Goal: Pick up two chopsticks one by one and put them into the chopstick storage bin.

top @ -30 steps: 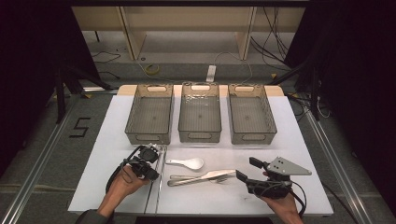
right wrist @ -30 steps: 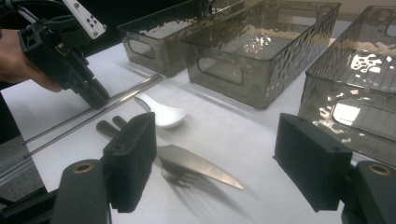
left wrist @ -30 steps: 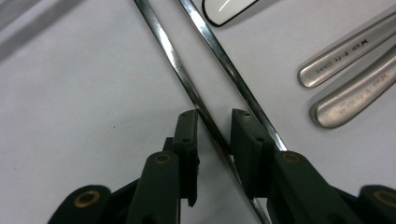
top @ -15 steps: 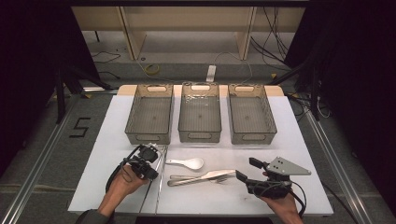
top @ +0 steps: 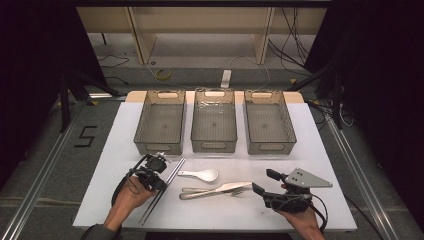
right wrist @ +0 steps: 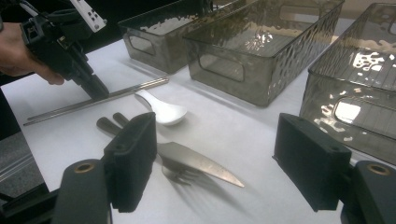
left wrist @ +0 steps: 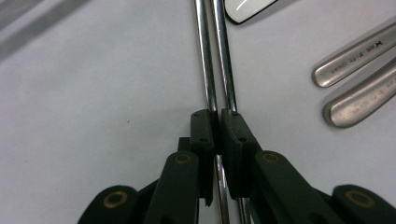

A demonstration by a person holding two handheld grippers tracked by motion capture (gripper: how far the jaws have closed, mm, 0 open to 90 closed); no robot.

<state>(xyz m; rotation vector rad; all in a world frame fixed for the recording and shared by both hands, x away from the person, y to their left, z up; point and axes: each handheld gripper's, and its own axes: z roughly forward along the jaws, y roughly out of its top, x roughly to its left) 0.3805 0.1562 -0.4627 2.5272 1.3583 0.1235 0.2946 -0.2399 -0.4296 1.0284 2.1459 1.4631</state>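
Note:
A pair of metal chopsticks [top: 175, 168] [left wrist: 209, 56] lies side by side on the white table [top: 110, 150], front left. My left gripper [top: 161, 184] [left wrist: 217, 122] points down onto them near their middle, jaws shut on the chopsticks. In the right gripper view the left gripper [right wrist: 99, 90] touches the chopsticks [right wrist: 126, 92]. A white spoon [top: 201, 174] [right wrist: 164, 112], a knife [top: 220, 187] [right wrist: 198, 162] and a fork [top: 212, 194] [right wrist: 180, 176] lie at front centre. My right gripper [top: 265, 182] [right wrist: 222, 158] hovers open just right of the knife tip, nothing between its fingers.
Three clear grey bins stand in a row across the table's middle: left [top: 161, 125], centre [top: 214, 125], right [top: 270, 125]. The knife and fork handles [left wrist: 359, 70] lie right of the chopsticks. Bare table lies at far left and far right.

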